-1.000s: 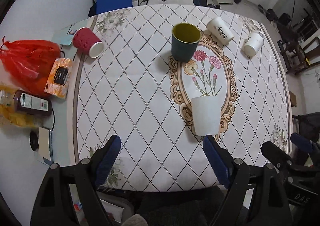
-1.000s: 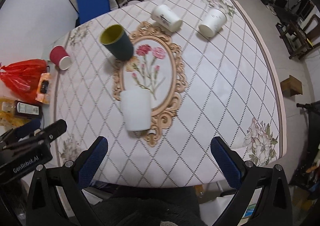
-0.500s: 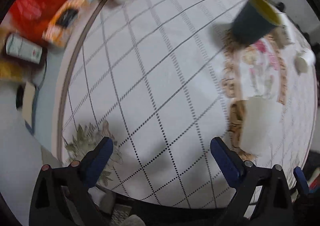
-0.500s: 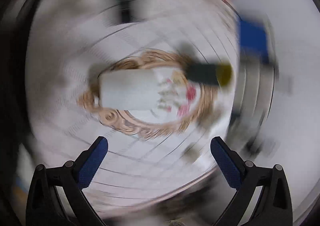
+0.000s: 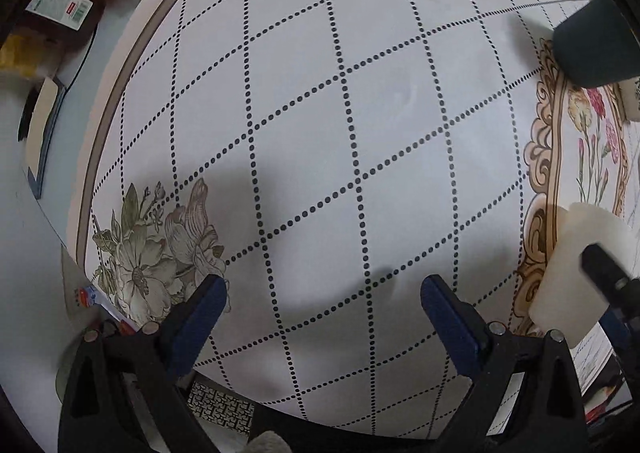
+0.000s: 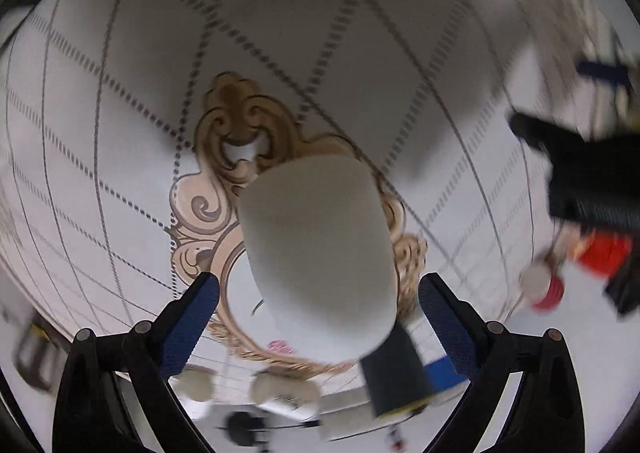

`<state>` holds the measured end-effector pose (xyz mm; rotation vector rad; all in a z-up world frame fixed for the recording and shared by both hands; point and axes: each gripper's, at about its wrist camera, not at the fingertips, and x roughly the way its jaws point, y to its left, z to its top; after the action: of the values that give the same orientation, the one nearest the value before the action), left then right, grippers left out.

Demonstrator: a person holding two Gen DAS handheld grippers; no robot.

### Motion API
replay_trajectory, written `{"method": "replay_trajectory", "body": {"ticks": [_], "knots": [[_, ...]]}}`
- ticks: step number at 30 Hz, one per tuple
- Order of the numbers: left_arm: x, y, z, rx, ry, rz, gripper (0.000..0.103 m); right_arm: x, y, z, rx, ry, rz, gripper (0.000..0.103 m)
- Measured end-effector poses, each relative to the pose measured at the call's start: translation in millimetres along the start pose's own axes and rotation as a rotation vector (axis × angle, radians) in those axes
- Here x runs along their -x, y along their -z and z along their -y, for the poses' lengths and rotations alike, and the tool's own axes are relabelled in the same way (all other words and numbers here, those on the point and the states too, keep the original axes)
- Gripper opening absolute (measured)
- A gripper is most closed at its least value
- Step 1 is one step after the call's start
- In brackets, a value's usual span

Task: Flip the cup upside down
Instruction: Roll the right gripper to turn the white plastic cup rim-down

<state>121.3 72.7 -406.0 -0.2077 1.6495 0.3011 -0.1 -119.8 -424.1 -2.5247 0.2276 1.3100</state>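
Blurring right view, white cup between spread right hand-held gripper fingers.

The right gripper has its blue-padded jaws spread wide, with the white cup between them, and clear gaps show on both sides of the cup. The cup stands on the ornate gold frame printed on the diamond-patterned tablecloth. A dark green cup sits just behind it, a red cup lies well off to the right, and the whole view is motion-blurred.
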Motion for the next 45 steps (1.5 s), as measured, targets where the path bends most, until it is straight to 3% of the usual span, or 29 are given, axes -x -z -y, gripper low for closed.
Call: {"method": "replay_trajectory", "body": {"ticks": [4, 9, 14, 20, 28, 36, 45], "knots": [[-3.5, -1.0, -2.0, 0.008, 0.002, -0.001, 0.100, -8.0, -2.4, -5.6, 0.119, 0.015, 0.028, 0.101], [-5.6, -6.0, -4.0, 0.004, 0.006, 0.001, 0.100, -20.1, -1.0, -7.5, 0.182, 0.003, 0.037, 0.099], [-7.0, -10.5, -0.2, 0.000, 0.010, -0.005, 0.100, -31.5, 2.2, -6.2, 0.187, -0.014, 0.036, 0.092], [-3.9, -18.7, 2.7, -0.003, 0.009, -0.001, 0.100, -48.8, 9.5, 5.0, 0.165, -0.038, 0.031, 0.075], [1.0, -27.7, 4.4, -0.009, 0.001, 0.003, 0.100, -51.9, 5.3, 15.5, 0.138, -0.061, 0.038, 0.074], [5.9, -34.5, 5.6, -0.015, -0.010, 0.011, 0.100, -52.8, 3.8, 38.9, 0.014, -0.123, 0.027, 0.074], [12.3, -42.0, 14.9, -0.042, -0.028, 0.027, 0.100, -52.0, 26.6, 74.5, -0.346, -0.341, 0.043, 0.074]]}}
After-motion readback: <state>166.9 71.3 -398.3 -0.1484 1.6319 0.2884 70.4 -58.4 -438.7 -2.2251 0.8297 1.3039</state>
